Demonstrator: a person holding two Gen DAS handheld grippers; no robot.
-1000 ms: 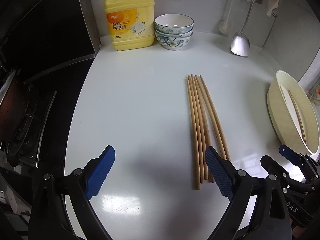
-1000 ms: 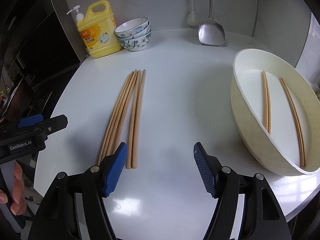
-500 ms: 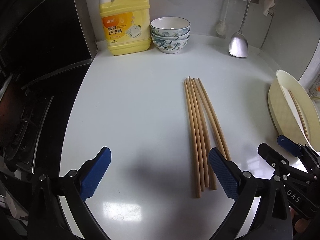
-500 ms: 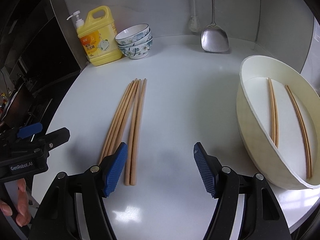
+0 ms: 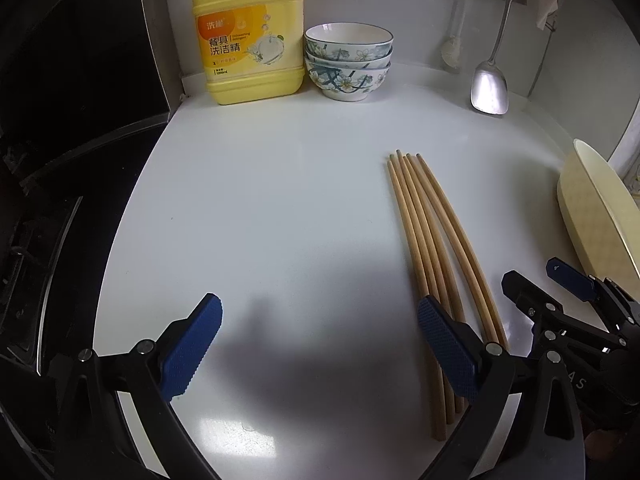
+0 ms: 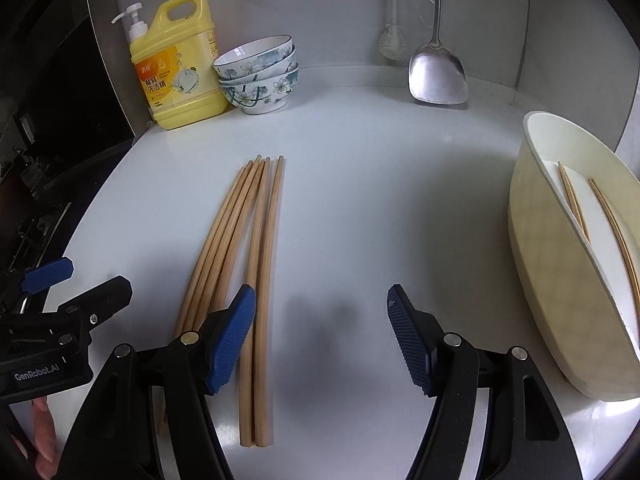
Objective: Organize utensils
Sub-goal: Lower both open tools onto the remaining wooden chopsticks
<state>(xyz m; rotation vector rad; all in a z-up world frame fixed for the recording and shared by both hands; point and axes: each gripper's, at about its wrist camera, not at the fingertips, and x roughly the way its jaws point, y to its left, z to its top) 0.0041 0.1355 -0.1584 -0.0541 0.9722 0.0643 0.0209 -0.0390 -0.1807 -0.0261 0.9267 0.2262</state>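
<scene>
Chopsticks [image 6: 240, 264] lay lengthwise along the pointing line of the right gripper [image 6: 320, 340], just beside its left pad, nearer it than the left gripper [image 5: 320, 348]; both stood spread, empty.

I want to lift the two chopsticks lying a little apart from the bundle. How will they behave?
The chopsticks look round and lie on a glossy counter, so they probably roll if nudged. Thin and long, they seem light and stiff but may pivot between the fingers if gripped near one end.
</scene>
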